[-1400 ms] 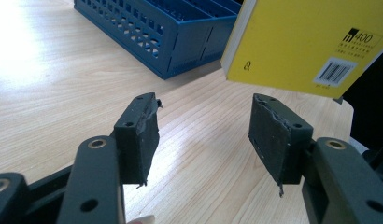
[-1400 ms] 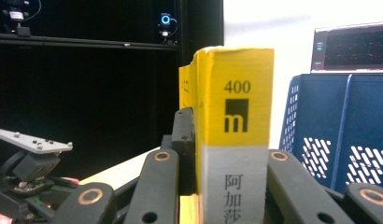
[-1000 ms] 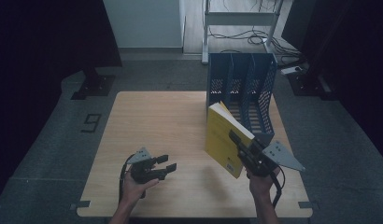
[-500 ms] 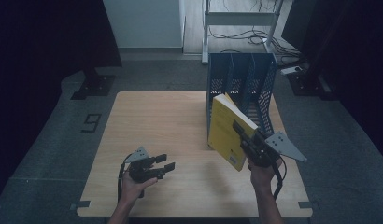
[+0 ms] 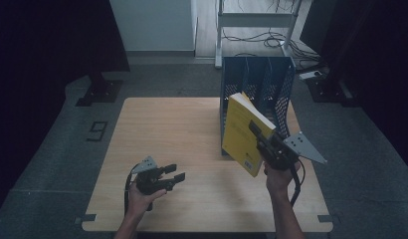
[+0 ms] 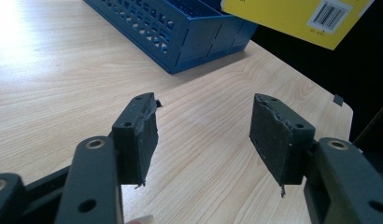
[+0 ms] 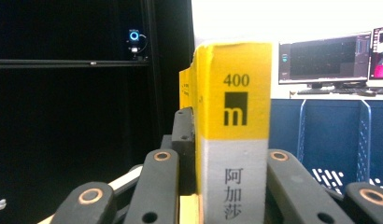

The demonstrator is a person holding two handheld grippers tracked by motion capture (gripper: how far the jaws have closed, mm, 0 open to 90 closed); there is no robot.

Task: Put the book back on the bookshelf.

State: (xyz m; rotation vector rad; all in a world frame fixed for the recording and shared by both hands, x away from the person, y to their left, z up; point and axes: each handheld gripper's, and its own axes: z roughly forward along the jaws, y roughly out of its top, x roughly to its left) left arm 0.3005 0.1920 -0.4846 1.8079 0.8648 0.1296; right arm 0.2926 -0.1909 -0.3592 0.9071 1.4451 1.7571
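Here, the right tool [image 5: 261, 141] was clamped on a yellow book [image 5: 242, 132], holding it off the worktop [image 5: 167, 129] at the right side. In the right gripper view the jaws pressed both sides of the spine [image 7: 231, 140], which stood upright and bore a grey lower band. In the high view the book was tilted, its top edge leaning toward the blue file rack [image 5: 259, 84] that stood just beyond it on the far right of the worktop. The rack had upright slots open at the top, and the book's lower corner hung near the rack's front wall. The book's long axis ran roughly near-to-far, nearly in line with the slots, so the coming move likely called for lifting the book further and carrying it farther away over a slot before lowering it. The left tool [image 5: 167, 174] rested low at the near left, well apart from both, its jaws spread and holding nothing. The right hand [image 5: 277, 179] was the nearer to the rack.
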